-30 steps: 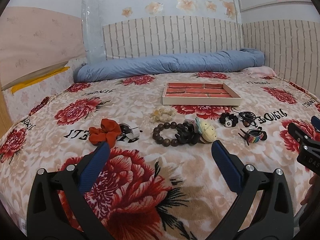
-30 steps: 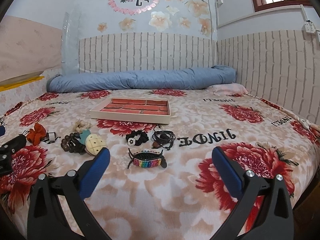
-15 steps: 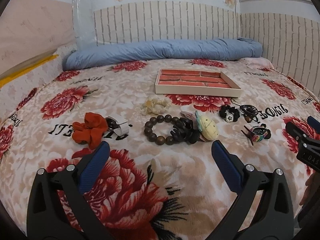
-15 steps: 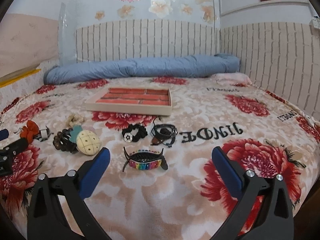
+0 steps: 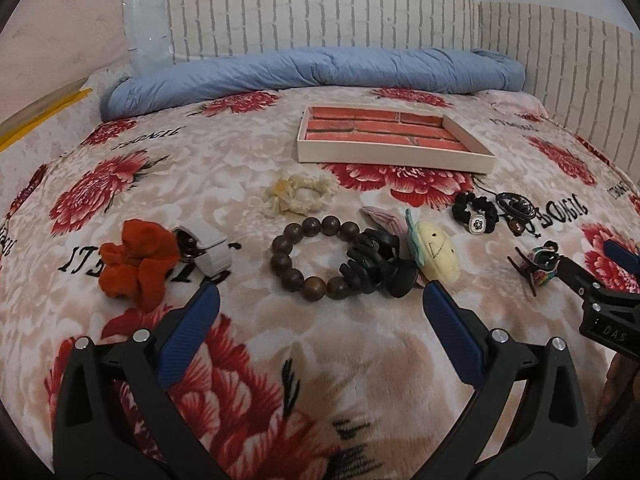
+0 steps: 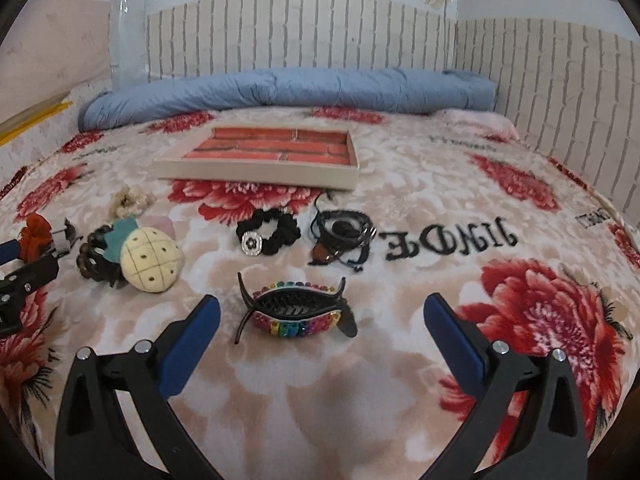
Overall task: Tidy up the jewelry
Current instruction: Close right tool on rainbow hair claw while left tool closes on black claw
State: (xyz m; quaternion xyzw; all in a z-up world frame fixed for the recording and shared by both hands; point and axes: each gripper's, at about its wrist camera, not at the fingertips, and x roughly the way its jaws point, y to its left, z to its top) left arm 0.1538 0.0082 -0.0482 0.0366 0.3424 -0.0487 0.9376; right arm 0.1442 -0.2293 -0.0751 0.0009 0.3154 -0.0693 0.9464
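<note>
A: Where is the jewelry for you?

B: It lies in a loose row on the flowered blanket [image 6: 400,380]. The rainbow hair clip [image 6: 294,312] is just ahead of your right gripper [image 6: 322,312], whose jaws are spread wide and hold nothing. The wooden bead bracelet [image 5: 308,258] touches the black claw clip [image 5: 376,268], ahead of your left gripper [image 5: 322,300], also spread and empty.

A: And the tray?

B: The tray [image 5: 394,156] sits farther back, apart from the row, with bare blanket around all its edges. Behind it the rolled blue quilt [image 5: 316,68] lies along the wall.

A: Room to move?

B: In front of both grippers you have open blanket.
</note>
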